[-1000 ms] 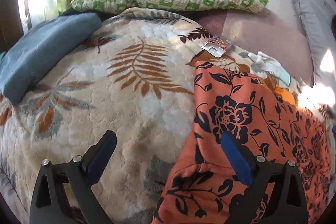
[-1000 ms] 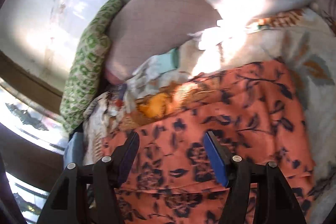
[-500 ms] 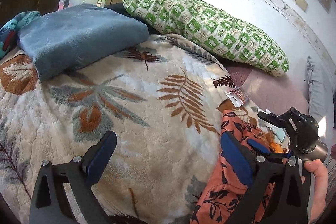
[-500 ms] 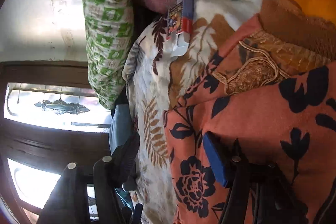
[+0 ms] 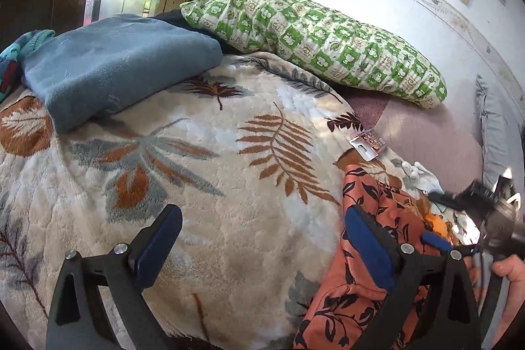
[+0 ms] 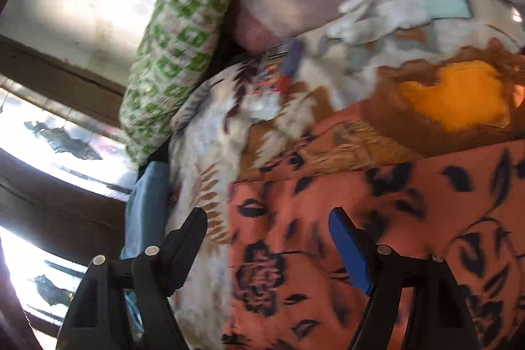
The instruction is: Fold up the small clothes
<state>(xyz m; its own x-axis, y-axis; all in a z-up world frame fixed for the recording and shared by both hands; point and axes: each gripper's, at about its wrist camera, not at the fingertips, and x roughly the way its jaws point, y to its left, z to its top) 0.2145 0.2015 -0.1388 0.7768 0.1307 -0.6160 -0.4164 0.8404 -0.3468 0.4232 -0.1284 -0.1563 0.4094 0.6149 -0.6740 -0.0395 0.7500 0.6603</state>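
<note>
Left gripper jaws wide apart, empty, over leaf-print blanket | right gripper jaws spread, gripping nothing, above orange floral garment | garment lies on blanket, right of left gripper | green pillow beyond

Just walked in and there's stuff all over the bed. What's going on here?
A person with a two-finger gripper in each hand is working on an orange floral garment lying on a leaf-print blanket. Both the left gripper and the right gripper are open and hold nothing. The left one hangs over the blanket at the garment's edge; the right one is over the garment itself. A green pillow, a folded blue blanket and a small packet also lie on the bed.
</note>
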